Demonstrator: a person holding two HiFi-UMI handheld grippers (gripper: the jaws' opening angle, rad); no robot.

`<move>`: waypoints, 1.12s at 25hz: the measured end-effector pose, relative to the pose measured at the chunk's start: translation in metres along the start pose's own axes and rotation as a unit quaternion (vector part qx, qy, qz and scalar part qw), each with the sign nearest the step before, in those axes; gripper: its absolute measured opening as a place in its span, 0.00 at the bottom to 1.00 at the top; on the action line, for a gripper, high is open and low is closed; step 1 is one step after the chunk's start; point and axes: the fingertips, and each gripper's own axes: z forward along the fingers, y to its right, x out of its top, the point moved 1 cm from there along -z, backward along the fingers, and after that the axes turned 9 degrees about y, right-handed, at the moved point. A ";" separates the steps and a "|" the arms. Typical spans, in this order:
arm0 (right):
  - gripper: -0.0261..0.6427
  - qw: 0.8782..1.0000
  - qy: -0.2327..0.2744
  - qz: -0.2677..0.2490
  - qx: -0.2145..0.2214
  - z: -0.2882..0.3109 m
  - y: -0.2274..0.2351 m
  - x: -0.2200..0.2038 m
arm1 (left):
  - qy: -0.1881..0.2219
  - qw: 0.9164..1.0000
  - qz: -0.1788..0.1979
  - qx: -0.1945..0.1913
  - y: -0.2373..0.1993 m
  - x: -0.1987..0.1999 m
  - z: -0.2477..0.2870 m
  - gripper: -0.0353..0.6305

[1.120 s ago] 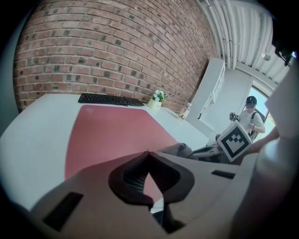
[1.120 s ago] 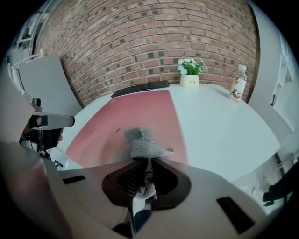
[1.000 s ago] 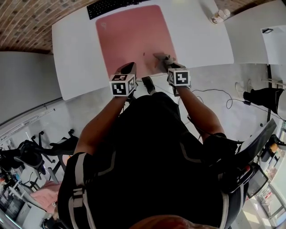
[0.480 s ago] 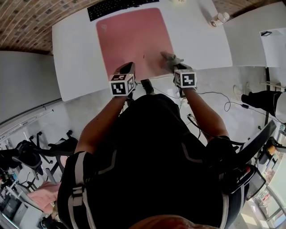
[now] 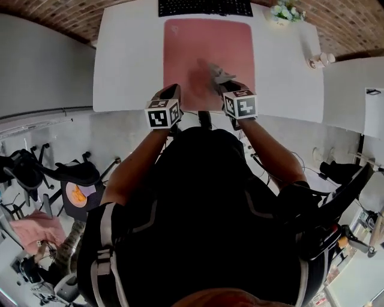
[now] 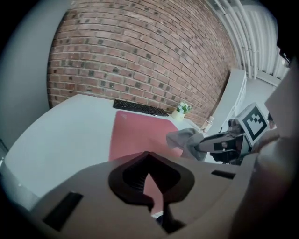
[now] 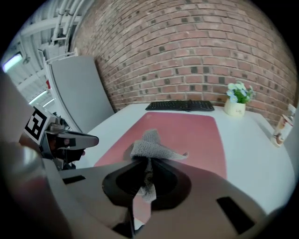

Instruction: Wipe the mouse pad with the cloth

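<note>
The right hand-held gripper (image 5: pixel 223 84) carries the crumpled grey cloth (image 5: pixel 217 74) in from the pink rectangular mouse pad's (image 5: pixel 198 42) right edge toward its middle.

Coarse-knit cloth (image 7: pixel 148 147), smooth matt mouse pad (image 7: pixel 189 130).

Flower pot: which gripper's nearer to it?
Right. The right gripper, shut on the cloth, is over the near half of the mouse pad, diagonally short of the flower pot; the left gripper sits at its near left corner, farther away.
</note>
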 end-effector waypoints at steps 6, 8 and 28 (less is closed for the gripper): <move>0.09 0.991 -0.020 -0.073 0.108 0.058 -0.080 0.011 | 0.024 0.994 -0.030 0.101 -0.059 0.002 -0.035 0.05; 0.09 0.987 -0.022 -0.097 0.129 0.071 -0.102 0.014 | 0.028 0.991 -0.041 0.127 -0.072 0.003 -0.046 0.05; 0.09 0.976 -0.086 -0.116 0.162 0.139 -0.134 -0.018 | -0.002 0.990 -0.059 0.130 -0.086 -0.004 -0.050 0.05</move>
